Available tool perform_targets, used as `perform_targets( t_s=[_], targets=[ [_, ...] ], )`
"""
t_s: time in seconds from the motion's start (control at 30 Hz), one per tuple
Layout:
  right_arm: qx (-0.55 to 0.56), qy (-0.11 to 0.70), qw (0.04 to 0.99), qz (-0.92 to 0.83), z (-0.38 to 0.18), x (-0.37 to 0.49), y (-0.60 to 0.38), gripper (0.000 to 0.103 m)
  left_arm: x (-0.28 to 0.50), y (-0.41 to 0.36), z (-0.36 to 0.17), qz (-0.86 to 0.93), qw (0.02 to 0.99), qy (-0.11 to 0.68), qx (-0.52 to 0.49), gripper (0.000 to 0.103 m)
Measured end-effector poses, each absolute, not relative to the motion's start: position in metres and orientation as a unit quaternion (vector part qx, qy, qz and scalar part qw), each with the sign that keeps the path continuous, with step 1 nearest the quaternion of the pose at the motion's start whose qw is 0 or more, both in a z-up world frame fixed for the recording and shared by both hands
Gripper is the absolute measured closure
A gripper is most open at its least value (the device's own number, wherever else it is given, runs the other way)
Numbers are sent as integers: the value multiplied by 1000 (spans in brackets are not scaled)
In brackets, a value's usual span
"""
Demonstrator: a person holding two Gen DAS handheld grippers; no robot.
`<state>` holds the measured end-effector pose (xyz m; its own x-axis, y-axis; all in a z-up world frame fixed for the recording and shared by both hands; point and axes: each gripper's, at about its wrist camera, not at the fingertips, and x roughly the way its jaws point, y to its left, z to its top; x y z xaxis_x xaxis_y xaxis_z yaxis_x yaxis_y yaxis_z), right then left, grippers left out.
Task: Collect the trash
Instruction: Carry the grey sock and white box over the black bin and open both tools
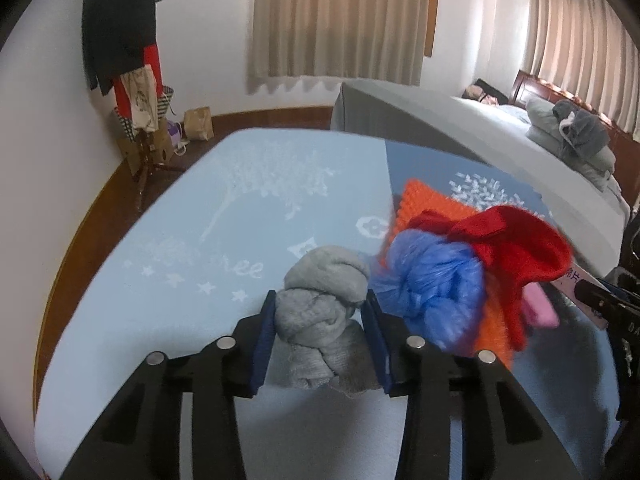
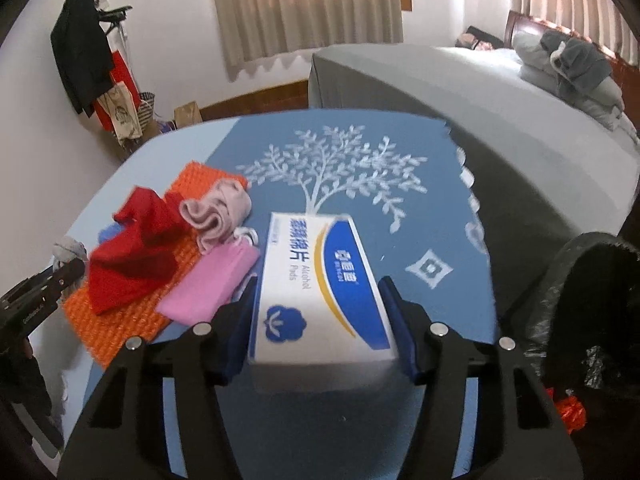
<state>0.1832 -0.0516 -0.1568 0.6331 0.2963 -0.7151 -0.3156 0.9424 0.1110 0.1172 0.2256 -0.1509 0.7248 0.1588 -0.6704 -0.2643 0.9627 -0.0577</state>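
Right wrist view: right gripper (image 2: 324,320) jaws clamp the white-and-blue cardboard alcohol-pad box (image 2: 320,292) by its long sides; light, stiff, crushable.

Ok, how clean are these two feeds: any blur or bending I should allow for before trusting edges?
Left wrist view: the blue plastic bag and red cloth are smeared, while the grey sock between the fingers is fairly sharp. Right wrist view: the alcohol pads box is soft at its near edge. Both views: fisheye bends the curtains and floor line.
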Motion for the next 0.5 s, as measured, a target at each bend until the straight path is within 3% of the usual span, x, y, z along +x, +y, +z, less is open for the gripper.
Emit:
perform_targets(
  t_s=[0.5],
  targets=[
    [4, 360, 916, 179, -119, 149, -83, 47, 103, 163, -102, 48, 945, 316, -69, 61]
  ],
)
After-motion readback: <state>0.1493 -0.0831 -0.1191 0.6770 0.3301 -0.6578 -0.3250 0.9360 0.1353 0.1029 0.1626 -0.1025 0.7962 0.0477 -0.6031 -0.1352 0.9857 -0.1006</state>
